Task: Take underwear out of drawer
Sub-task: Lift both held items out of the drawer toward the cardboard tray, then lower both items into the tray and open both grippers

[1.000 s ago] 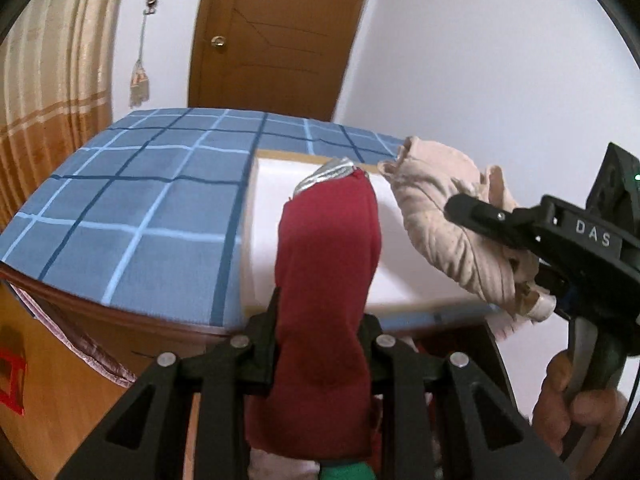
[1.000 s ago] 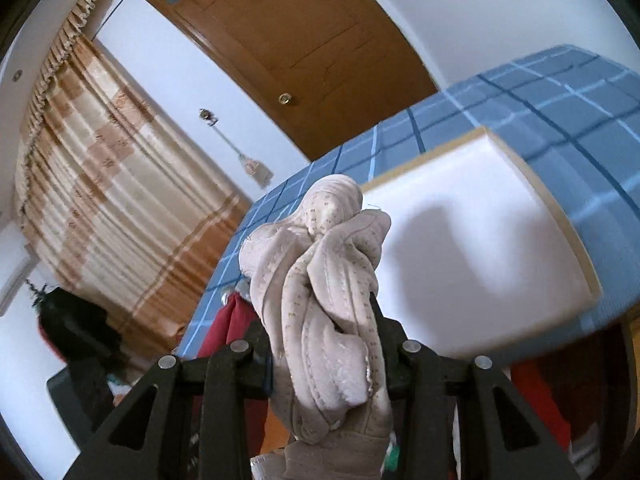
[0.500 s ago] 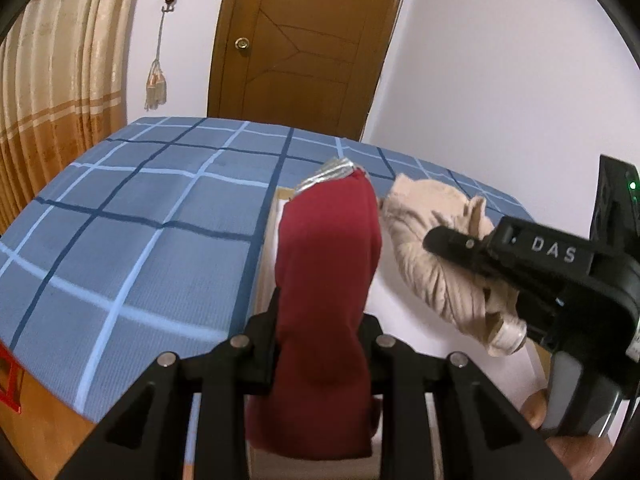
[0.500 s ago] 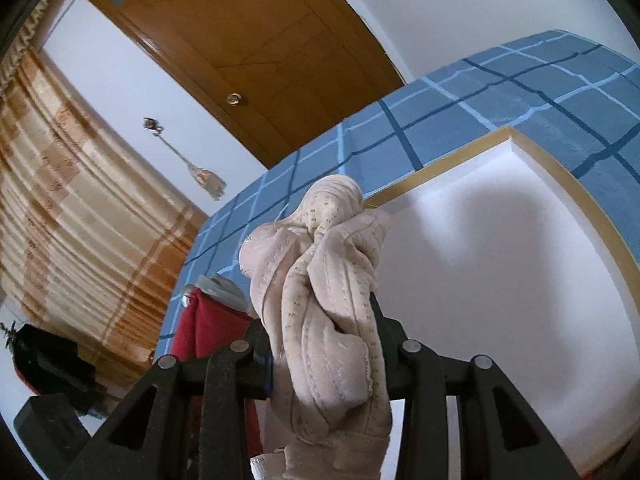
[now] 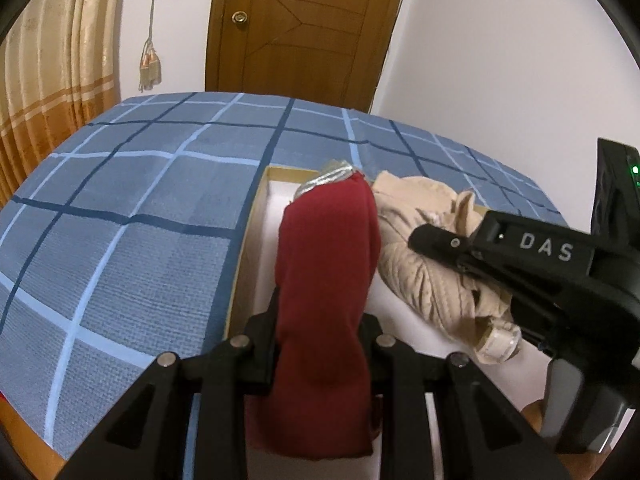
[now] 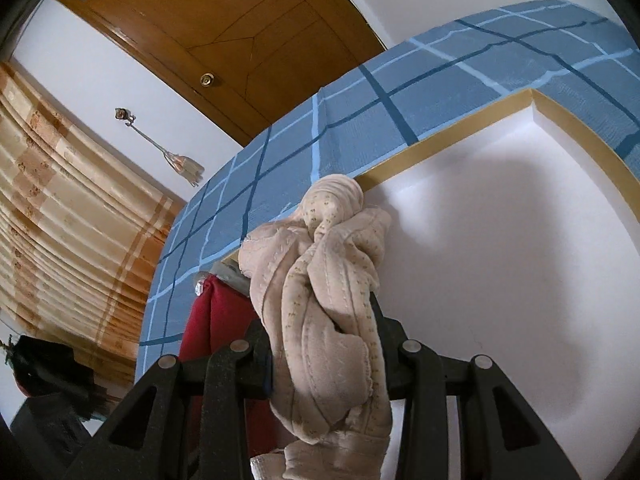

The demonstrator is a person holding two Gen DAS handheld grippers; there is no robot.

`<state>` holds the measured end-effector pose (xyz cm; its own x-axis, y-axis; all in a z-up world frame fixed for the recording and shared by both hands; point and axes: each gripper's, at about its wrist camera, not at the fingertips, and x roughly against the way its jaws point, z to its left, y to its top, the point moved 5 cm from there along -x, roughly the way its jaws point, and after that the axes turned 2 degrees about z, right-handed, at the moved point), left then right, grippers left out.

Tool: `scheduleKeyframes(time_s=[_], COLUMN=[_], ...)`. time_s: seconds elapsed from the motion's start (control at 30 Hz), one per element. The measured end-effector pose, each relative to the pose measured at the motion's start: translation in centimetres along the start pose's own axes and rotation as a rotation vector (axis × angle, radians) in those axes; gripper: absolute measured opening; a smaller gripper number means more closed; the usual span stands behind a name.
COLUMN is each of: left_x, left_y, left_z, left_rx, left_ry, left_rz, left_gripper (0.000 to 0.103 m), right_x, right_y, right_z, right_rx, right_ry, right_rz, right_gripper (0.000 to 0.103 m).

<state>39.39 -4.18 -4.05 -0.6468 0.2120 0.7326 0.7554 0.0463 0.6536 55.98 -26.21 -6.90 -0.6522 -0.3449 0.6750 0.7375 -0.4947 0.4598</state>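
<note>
Here, left gripper [image 5: 324,344] clamped on smooth dark-red underwear [image 5: 328,280] bunched into a tall column, right gripper [image 6: 324,344] pinching ribbed, dotted beige underwear [image 6: 328,300] twisted into a knot, both over a white tan-rimmed tray [image 6: 500,112] on woven blue checked cloth [image 5: 132,200].

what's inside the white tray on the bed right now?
The white tray shows only bare white floor and shadow where visible. The red underwear and beige underwear, each clamped in tongs, cover part of it, so that part can't be checked.
</note>
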Motion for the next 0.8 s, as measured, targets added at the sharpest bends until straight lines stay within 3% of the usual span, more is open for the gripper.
scheduleKeyframes(time_s=[0.13,0.17,0.23,0.3,0.37,0.43,0.5,0.67,0.8], left_x=[-0.2,-0.2,0.1,1.0,2.1,3.6,5.0,7.1,7.8], left_y=[0.0,0.0,0.2,0.3,0.4,0.4,0.4,-0.5,-1.6], left_z=[-0.1,-0.1,-0.1,-0.1,-0.1,0.0,0.2,0.2,0.0], left_rx=[-0.011,-0.012,-0.011,-0.005,0.001,-0.006,-0.018,-0.058,-0.074], left_ry=[0.024,0.026,0.024,0.020,-0.001,0.041,0.087,0.117,0.128], left_rz=[0.012,0.012,0.006,-0.022,-0.047,-0.092,-0.133,-0.176,-0.175], left_gripper=[0.026,0.031,0.041,0.064,0.069,0.078,0.095,0.098,0.098], right_x=[-0.6,-0.7,-1.0,-1.1,-0.4,0.7,2.7,7.6,9.8], right_y=[0.0,-0.1,-0.3,-0.7,-0.9,-1.1,-1.4,-2.3,-3.6], right_z=[0.6,0.7,0.9,1.0,1.0,1.1,1.2,1.1,1.0], right_rx=[0.026,0.033,0.038,0.039,0.043,0.057,0.094,0.181,0.238], right_ry=[0.002,0.007,0.014,0.033,0.044,0.053,0.042,0.010,-0.015], right_rz=[0.023,0.035,0.074,0.110,0.100,0.075,0.021,-0.131,-0.193], right_gripper=[0.042,0.045,0.058,0.064,0.064,0.064,0.064,0.064,0.064])
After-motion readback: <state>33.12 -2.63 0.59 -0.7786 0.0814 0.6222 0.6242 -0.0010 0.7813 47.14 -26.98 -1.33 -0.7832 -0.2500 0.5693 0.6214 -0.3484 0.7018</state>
